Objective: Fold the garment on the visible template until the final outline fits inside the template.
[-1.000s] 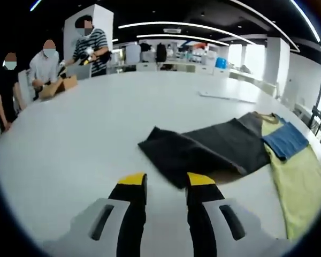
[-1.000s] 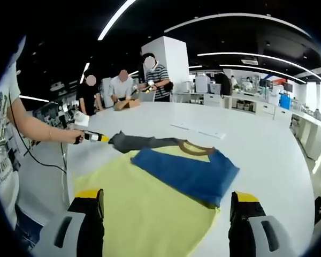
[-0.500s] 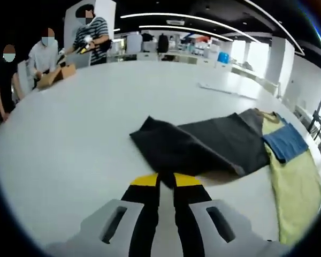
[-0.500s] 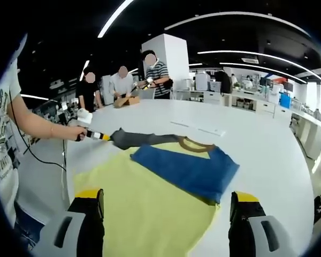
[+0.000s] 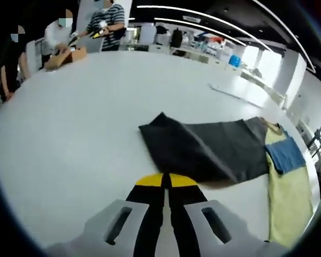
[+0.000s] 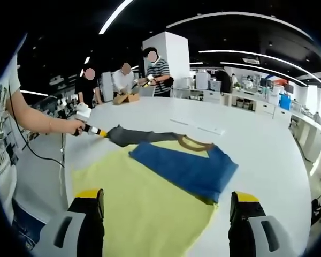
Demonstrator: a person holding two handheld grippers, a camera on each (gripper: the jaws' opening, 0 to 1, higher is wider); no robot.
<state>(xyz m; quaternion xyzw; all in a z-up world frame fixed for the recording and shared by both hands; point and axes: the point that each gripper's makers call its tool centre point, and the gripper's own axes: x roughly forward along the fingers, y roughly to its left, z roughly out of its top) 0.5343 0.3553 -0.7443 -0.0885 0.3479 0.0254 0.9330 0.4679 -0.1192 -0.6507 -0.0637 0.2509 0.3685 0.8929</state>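
Gripping the sleeve (image 5: 203, 150) at 6 o'clock, left gripper (image 5: 166, 181) jaws are clenched; right gripper (image 6: 167, 206) jaws released above the shirt (image 6: 150, 209).

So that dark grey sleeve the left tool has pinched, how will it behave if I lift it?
Probably floppy: the dark grey sleeve already folds over itself and lies in soft creases on the table. It looks thin and light, so the left tool, shut on its edge, should raise it easily, likely dragging the yellow body along.

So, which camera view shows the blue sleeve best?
The right gripper view: the blue sleeve lies folded across the yellow shirt body, large and central. In the left gripper view it is a small patch at the right edge.
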